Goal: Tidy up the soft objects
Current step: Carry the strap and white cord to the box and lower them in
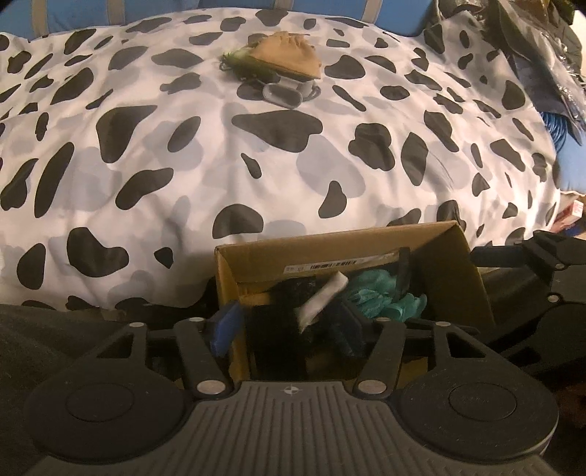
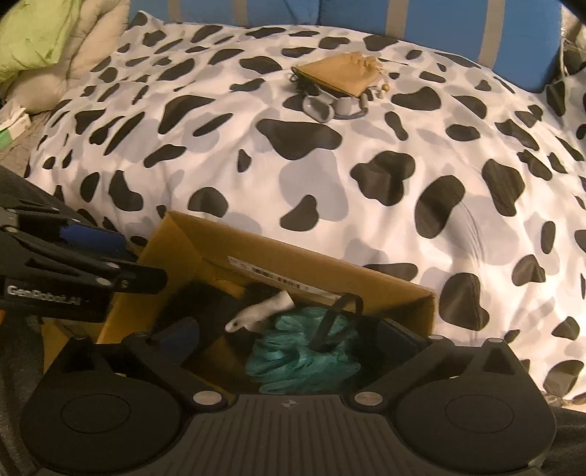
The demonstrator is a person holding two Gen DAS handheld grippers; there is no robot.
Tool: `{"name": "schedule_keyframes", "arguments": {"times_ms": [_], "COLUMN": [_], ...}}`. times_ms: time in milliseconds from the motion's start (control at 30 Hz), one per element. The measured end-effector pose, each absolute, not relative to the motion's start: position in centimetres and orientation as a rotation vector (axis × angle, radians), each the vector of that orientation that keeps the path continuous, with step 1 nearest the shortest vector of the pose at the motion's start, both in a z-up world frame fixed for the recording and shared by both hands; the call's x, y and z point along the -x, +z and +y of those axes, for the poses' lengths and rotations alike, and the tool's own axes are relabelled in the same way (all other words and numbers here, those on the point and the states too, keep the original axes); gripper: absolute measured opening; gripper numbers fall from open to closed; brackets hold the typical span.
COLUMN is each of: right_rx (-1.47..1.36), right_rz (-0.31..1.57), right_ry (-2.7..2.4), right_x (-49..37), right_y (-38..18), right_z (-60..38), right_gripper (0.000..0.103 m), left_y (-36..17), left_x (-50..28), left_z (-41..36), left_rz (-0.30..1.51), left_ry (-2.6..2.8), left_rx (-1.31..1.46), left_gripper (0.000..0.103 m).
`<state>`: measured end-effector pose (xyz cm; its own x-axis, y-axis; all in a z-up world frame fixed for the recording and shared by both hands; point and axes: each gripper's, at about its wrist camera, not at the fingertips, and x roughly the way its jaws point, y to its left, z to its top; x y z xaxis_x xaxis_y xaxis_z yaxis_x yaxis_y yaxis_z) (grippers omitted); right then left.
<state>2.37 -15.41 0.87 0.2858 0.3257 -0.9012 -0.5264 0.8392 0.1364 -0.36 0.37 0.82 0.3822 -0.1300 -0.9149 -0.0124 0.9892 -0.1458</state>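
Note:
An open cardboard box (image 1: 454, 263) (image 2: 175, 252) stands at the near edge of a cow-print duvet (image 1: 219, 153) (image 2: 403, 183). Inside lie a teal mesh puff (image 1: 381, 298) (image 2: 293, 351) with a black strap, a white sock (image 1: 322, 296) (image 2: 263, 311) and dark cloth. My left gripper (image 1: 285, 329) is open over the box's near left part and holds nothing. My right gripper (image 2: 293, 344) is open over the teal puff, empty. A tan drawstring pouch (image 1: 289, 55) (image 2: 340, 73) lies far back on the duvet over a green item (image 1: 245, 64).
A grey oval case (image 1: 284, 93) (image 2: 320, 106) and small grey pieces lie next to the pouch. Blue striped pillows (image 2: 439, 22) line the back. A green cushion (image 2: 33, 29) is at the far left. Dark clutter (image 1: 531, 44) sits at the right.

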Motion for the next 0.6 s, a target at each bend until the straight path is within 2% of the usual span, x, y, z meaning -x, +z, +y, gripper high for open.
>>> {"name": "schedule_keyframes", "arguments": {"times_ms": [600], "right_rx": [0.189], "right_rz": [1.164], "right_ry": [0.476], "right_x": [-3.23], "right_y": [0.52], "right_z": [-16.32], "right_gripper": [0.103], "left_y": [0.94], "left_x": [0.27], "left_z": [0.68], "left_rz": [1.154], "left_ry": [-0.051], "left_rx": [0.146], "left_gripper": [0.059]}}
